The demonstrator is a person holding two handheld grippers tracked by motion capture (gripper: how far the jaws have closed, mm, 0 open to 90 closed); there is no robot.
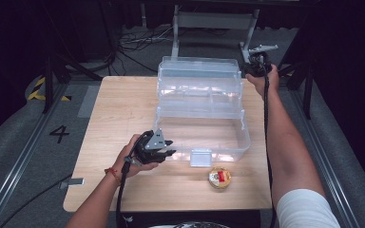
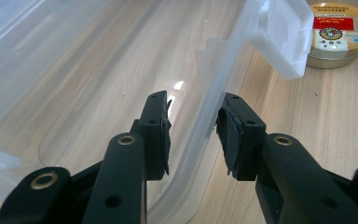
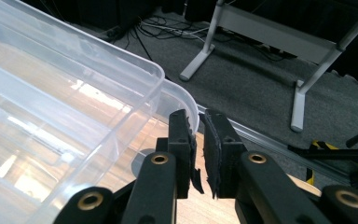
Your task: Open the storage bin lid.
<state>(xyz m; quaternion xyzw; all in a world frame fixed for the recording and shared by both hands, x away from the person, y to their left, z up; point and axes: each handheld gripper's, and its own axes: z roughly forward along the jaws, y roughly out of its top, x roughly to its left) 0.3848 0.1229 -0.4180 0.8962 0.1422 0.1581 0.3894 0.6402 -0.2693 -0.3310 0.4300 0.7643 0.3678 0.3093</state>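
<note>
Clear plastic is what both of my claws are on: a see-through storage box [image 1: 204, 118] stands open in the middle of the wooden desk [image 1: 119, 109], its lid [image 1: 199, 78] tipped up at the far side; my left claw [image 1: 164, 151] is at the box's near left corner, and in the left gripper view the front wall [image 2: 214, 100] runs up between its two pads, the right pad [image 2: 230, 133] touching the wall and the left pad [image 2: 158, 135] just beside it, so I cannot tell whether it truly pinches; my right claw [image 1: 256, 64] is at the box's far right corner, by the raised lid, and in the right gripper view its pads [image 3: 186, 149] stand nearly pressed together with the lid's rounded edge [image 3: 191, 109] running into the narrow gap; whether they nip it I cannot tell; a white latch [image 1: 200, 157] hangs on the box's front wall; just in front of the box, right of that latch, a small round tin [image 1: 219, 178] with a red and white label lies on the desk.
</note>
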